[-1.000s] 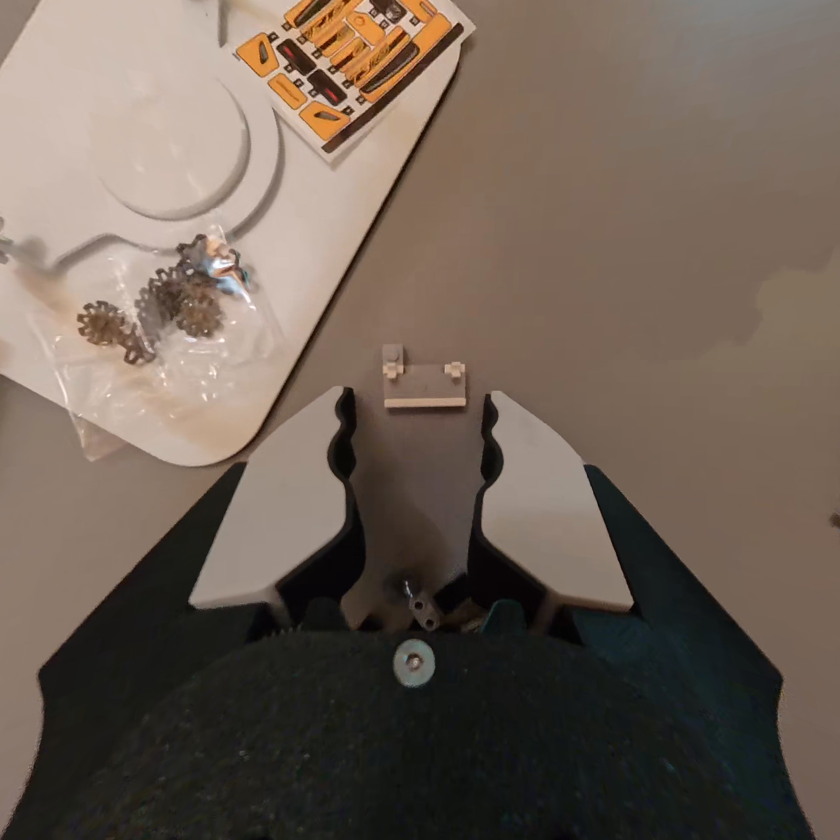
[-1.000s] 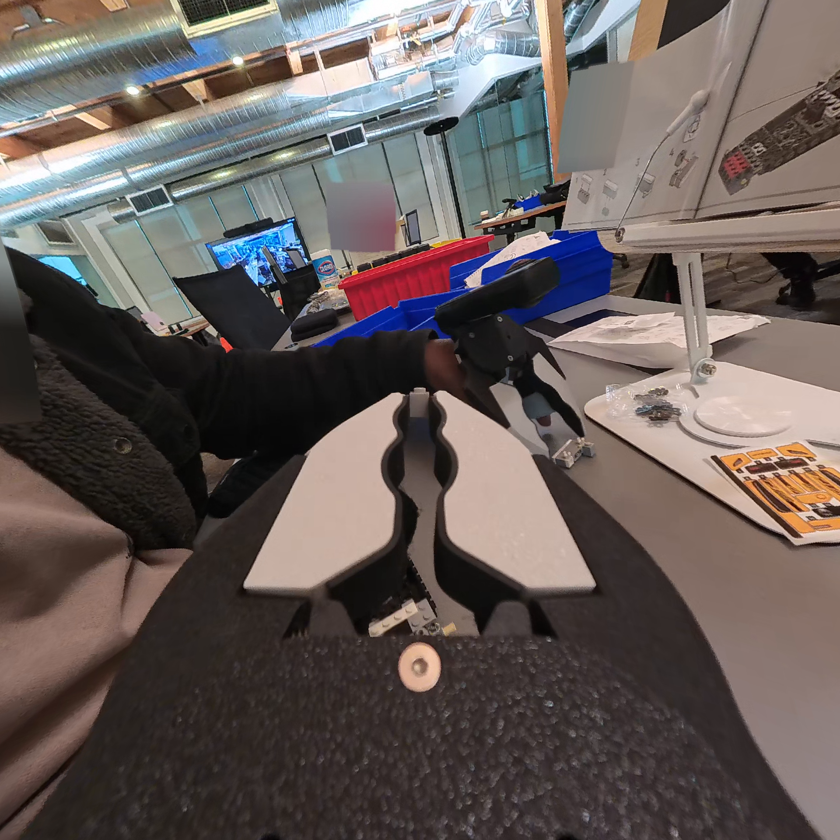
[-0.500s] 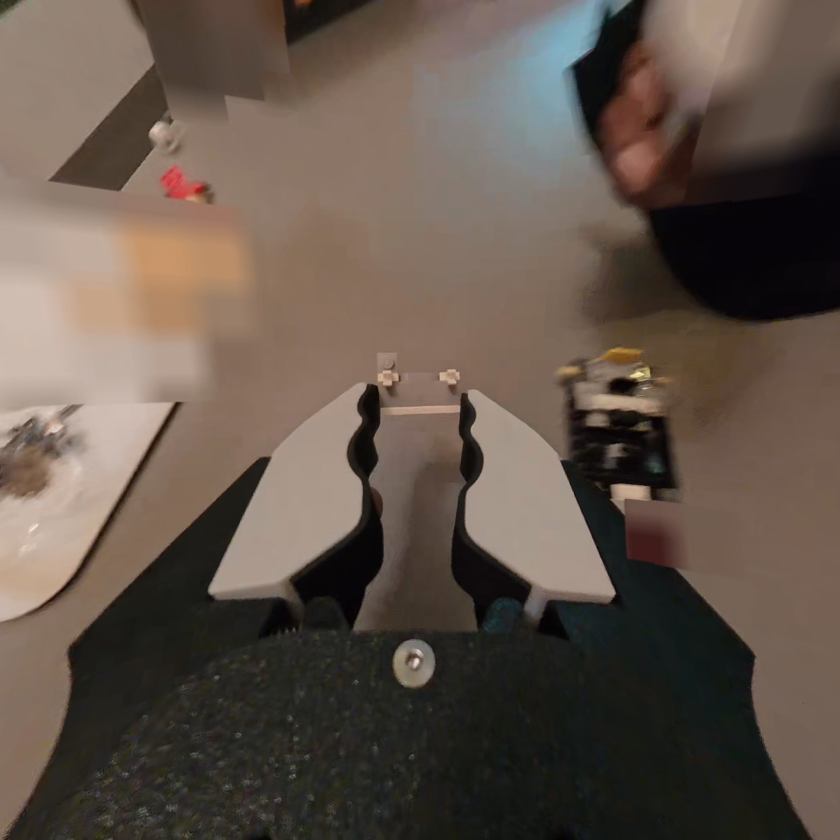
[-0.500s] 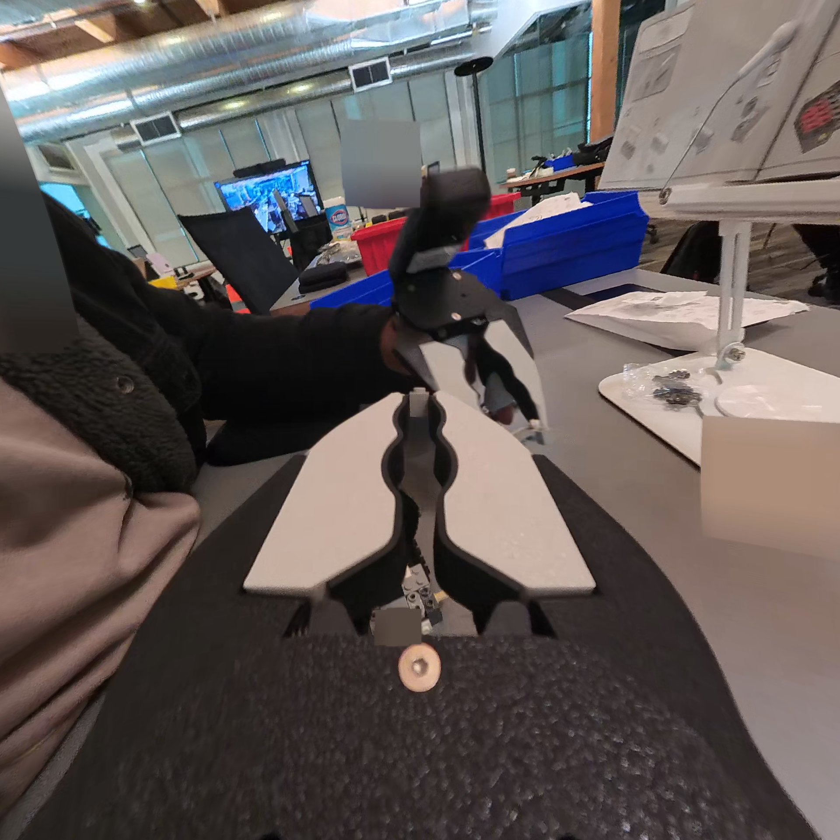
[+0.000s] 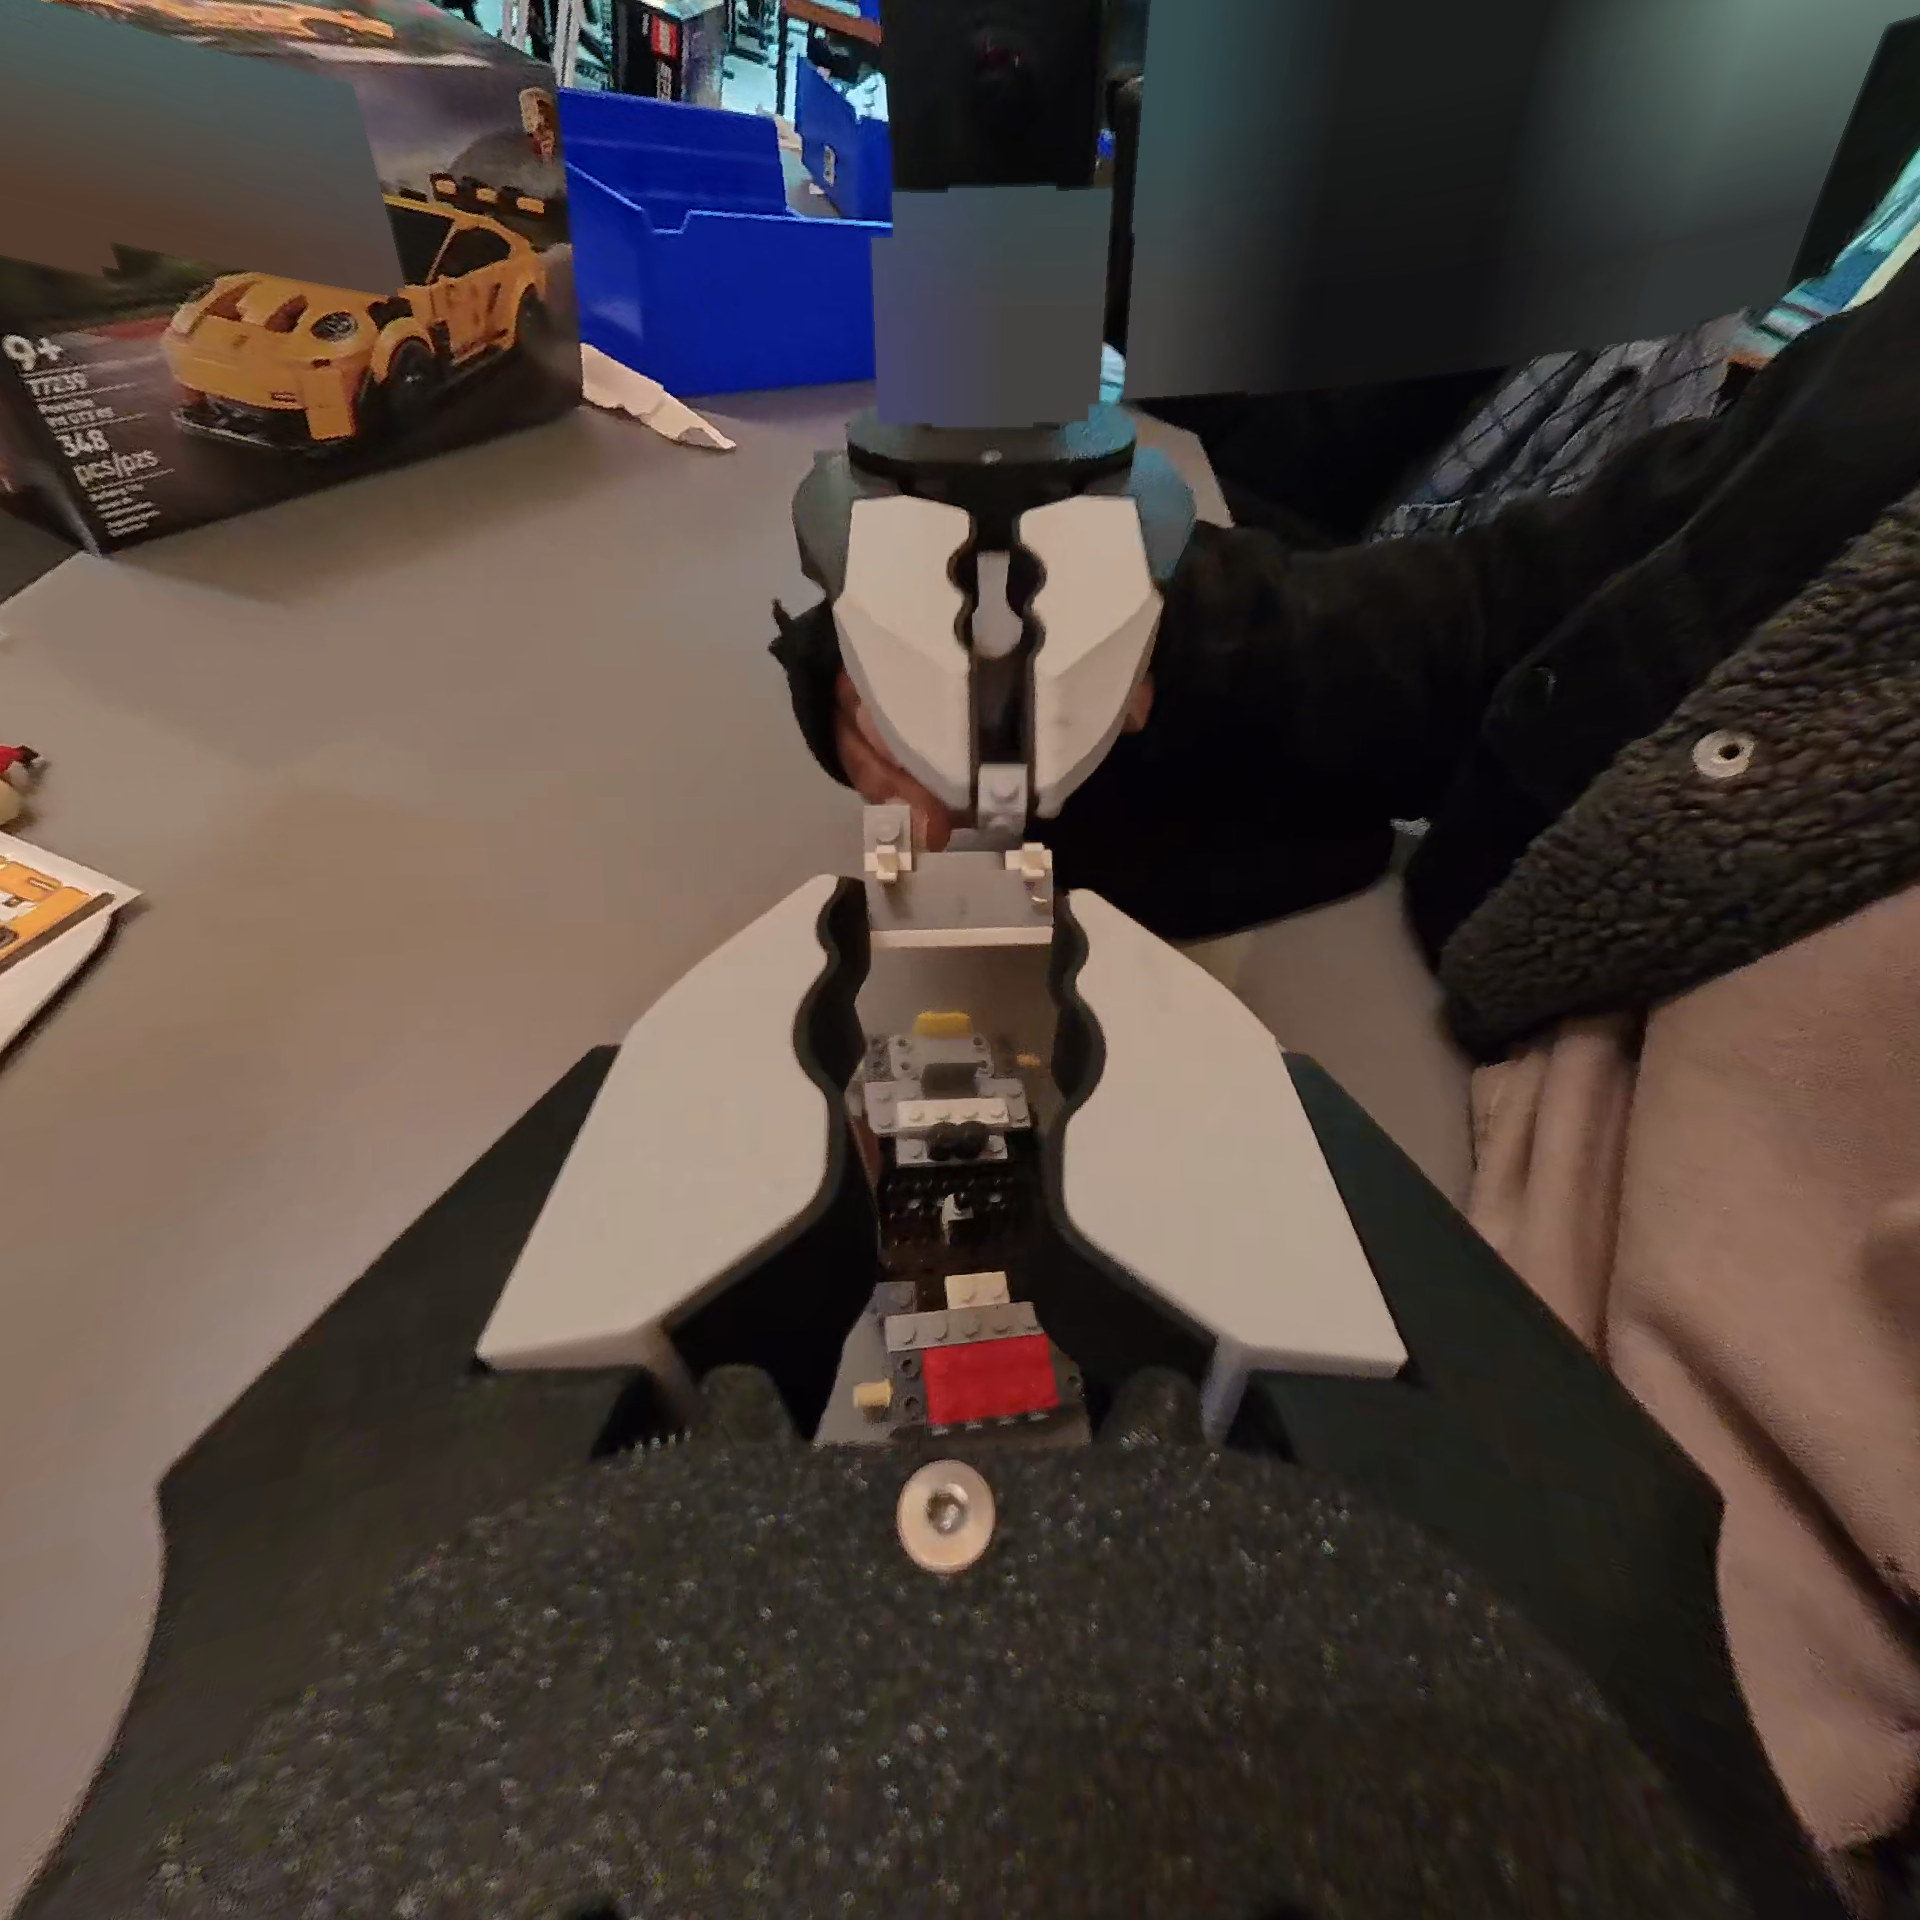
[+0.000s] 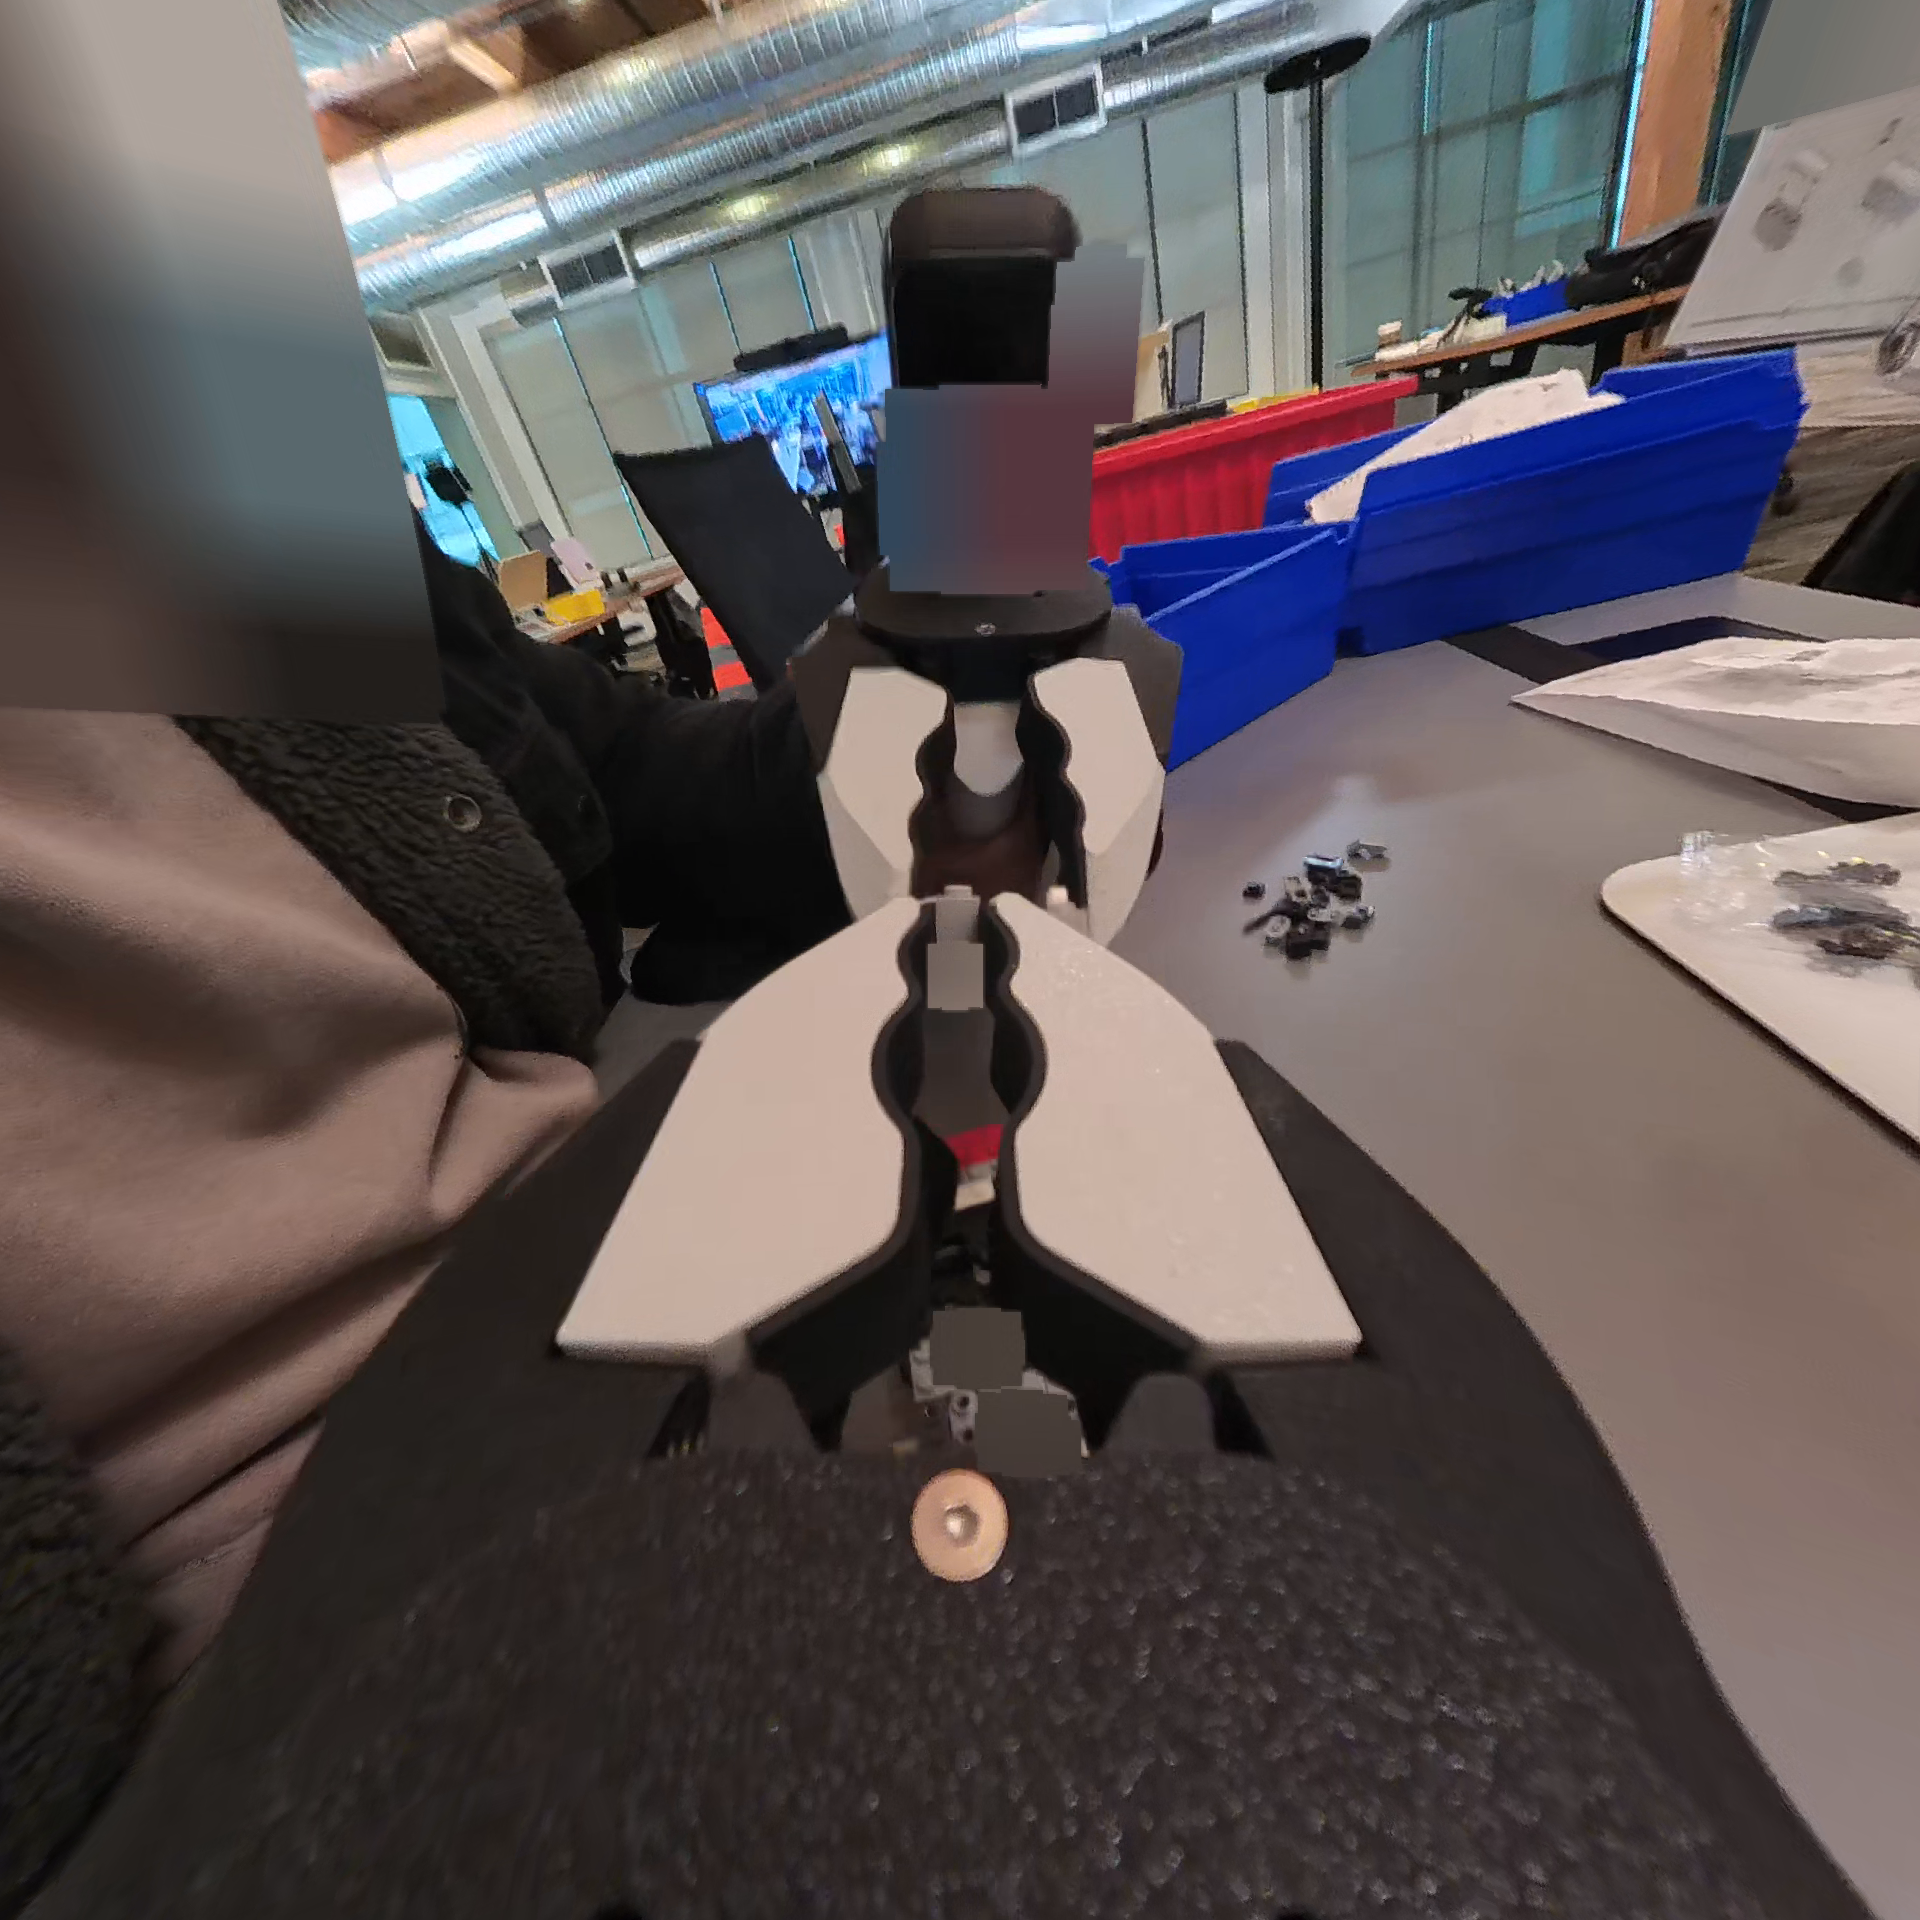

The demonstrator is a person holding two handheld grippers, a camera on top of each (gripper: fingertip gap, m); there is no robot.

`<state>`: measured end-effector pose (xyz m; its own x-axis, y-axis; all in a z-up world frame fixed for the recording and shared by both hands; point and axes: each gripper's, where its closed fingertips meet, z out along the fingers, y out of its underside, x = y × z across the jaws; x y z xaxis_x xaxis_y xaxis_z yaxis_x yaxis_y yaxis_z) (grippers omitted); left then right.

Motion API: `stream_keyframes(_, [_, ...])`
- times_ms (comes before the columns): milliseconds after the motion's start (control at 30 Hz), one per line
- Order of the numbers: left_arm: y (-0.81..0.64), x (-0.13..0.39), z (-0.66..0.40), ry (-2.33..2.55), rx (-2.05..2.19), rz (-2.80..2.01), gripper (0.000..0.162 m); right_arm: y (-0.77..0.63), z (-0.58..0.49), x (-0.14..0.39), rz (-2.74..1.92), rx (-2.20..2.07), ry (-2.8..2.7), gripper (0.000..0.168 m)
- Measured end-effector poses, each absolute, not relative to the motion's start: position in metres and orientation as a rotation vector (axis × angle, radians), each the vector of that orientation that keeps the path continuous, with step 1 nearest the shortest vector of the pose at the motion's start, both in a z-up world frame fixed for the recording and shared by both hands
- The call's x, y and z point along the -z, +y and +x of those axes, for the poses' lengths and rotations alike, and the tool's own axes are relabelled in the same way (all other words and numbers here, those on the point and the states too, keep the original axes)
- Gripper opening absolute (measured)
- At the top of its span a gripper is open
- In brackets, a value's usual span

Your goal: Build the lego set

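- Clearly the build is only partway: the half-built car chassis (image 5: pixel 961 1226) lies on the grey table (image 5: pixel 416 790) below the left gripper (image 5: pixel 956 914), showing black, grey and red bricks with bare studs and no yellow bodywork that I can see.
- That left gripper is clenched on a flat grey plate assembly (image 5: pixel 956 899), pinched by its side edges; one small clip piece (image 5: pixel 886 844) sits at its far left corner and another at the far right.
- Facing it tip to tip, the right gripper (image 5: pixel 1000 805) is clamped on a small grey studded brick (image 5: pixel 1000 795), which hangs just beside the plate's far right corner; I cannot tell whether the two touch.
- My reading is that this brick is about to be pressed onto the plate as a sub-assembly, which has yet to go onto the chassis.
- Plenty is left: a scatter of small dark loose parts (image 6: pixel 1311 902) lies on the table, more parts sit in a clear bag (image 6: pixel 1808 914) on a white tray (image 6: pixel 1683 997), and the sticker sheet (image 5: pixel 42 914) looks unused.
- The set's box (image 5: pixel 281 312) with its yellow car stands well apart, at the table's far side.
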<state>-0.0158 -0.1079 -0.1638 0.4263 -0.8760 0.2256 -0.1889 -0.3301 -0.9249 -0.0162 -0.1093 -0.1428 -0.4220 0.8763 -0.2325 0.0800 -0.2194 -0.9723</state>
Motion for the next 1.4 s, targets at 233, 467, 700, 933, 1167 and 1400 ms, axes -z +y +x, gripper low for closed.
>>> stream_keyframes(233, [-0.108,0.168,-0.016,0.913,0.994,-1.795,0.034,-0.114,-0.015,0.152,-1.184,-1.688,-1.526,0.007])
stream_keyframes(467, [-0.107,0.174,-0.017,0.899,1.017,-1.810,0.034,-0.115,-0.015,0.158,-1.216,-1.634,-1.581,0.007])
stream_keyframes(700, [-0.106,0.177,-0.019,0.885,1.002,-1.823,0.033,-0.114,-0.016,0.162,-1.226,-1.576,-1.603,0.007])
stream_keyframes(933, [-0.102,0.184,-0.021,0.882,0.966,-1.838,0.032,-0.111,-0.018,0.170,-1.249,-1.473,-1.643,0.007])
stream_keyframes(1167, [-0.098,0.190,-0.023,0.885,0.911,-1.856,0.033,-0.105,-0.020,0.175,-1.281,-1.434,-1.635,0.007])
stream_keyframes(1400, [-0.095,0.195,-0.023,0.889,0.883,-1.861,0.033,-0.102,-0.020,0.179,-1.316,-1.417,-1.634,0.007])
